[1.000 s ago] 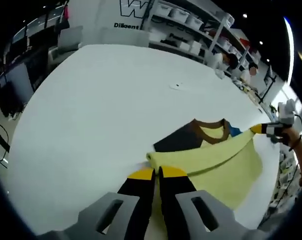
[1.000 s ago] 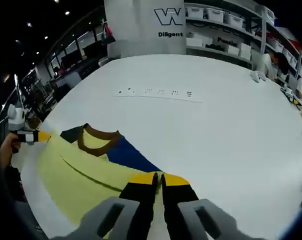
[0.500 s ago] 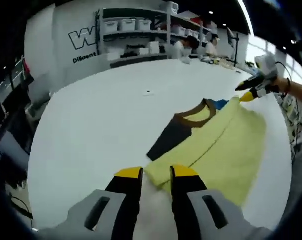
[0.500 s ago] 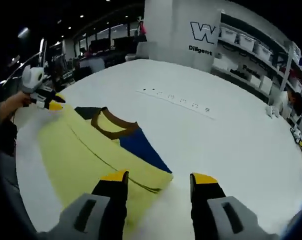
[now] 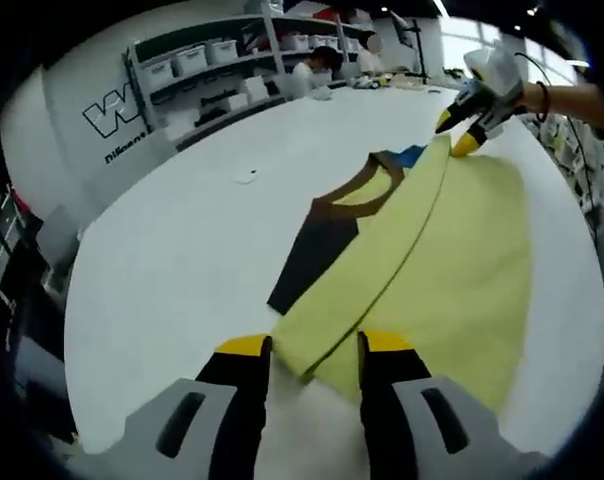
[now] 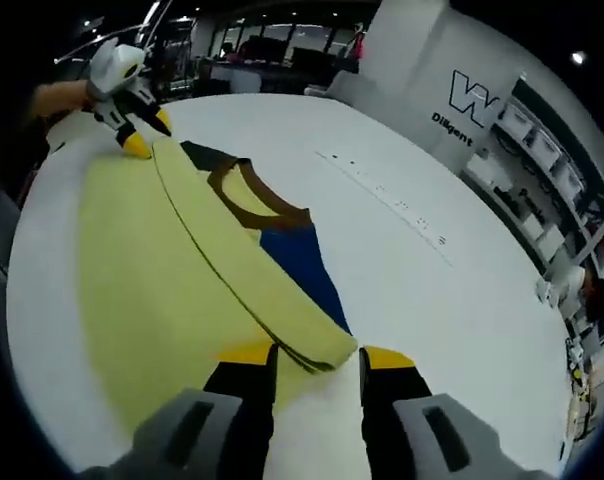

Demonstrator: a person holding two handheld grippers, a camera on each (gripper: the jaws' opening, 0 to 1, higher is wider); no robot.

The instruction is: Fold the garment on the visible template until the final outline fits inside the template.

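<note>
The white table (image 5: 172, 230) carries the yellow T-shirt (image 5: 462, 260), lying flat with its brown collar (image 5: 360, 190) and dark sleeve (image 5: 312, 255) exposed beyond a folded-over yellow band. The band's long axis runs from one tongs to the other. The left tongs (image 5: 312, 345) are seen parted, straddling its near corner; the right tongs (image 6: 317, 355) are parted likewise at the opposite end, so each is equally placed.
</note>
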